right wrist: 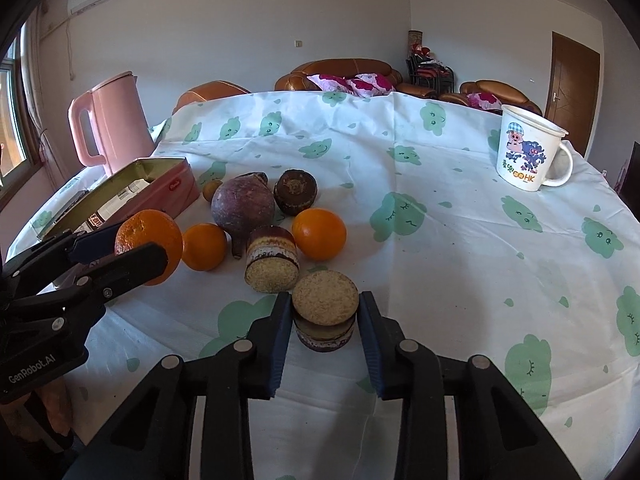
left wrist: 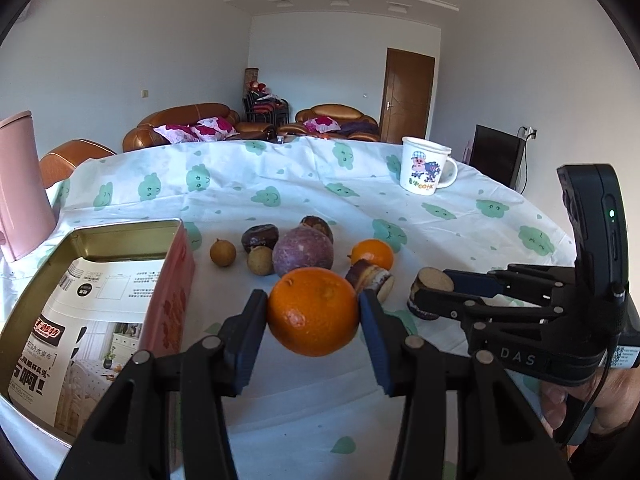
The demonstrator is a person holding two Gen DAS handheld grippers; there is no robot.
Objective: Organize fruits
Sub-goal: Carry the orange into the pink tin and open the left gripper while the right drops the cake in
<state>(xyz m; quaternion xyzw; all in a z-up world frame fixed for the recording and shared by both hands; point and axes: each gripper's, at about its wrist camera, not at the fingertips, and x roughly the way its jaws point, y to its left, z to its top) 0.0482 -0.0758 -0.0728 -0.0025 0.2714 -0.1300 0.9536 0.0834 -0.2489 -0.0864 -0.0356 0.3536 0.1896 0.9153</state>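
My left gripper [left wrist: 314, 304] is shut on a large orange [left wrist: 312, 312] and holds it just above the tablecloth, right of an open pink tin [left wrist: 172, 300]. In the right wrist view that gripper [right wrist: 144, 248] and its orange [right wrist: 140, 228] hang in front of the tin [right wrist: 168, 192]. My right gripper [right wrist: 325, 304] is shut on a round layered cake piece [right wrist: 325, 298] with a crumbly tan top, its pads touching both sides. A second cake piece [right wrist: 272, 260], two oranges [right wrist: 319, 233] [right wrist: 204, 246], a purple fruit [right wrist: 242, 208] and a dark round fruit [right wrist: 295, 192] lie behind.
Two small brown fruits [left wrist: 223, 253] [left wrist: 260, 261] lie near the tin, which holds a printed packet. A pink kettle [right wrist: 116, 120] stands at the far left and a white cartoon mug [right wrist: 528, 148] at the far right. The right side of the cloth is bare.
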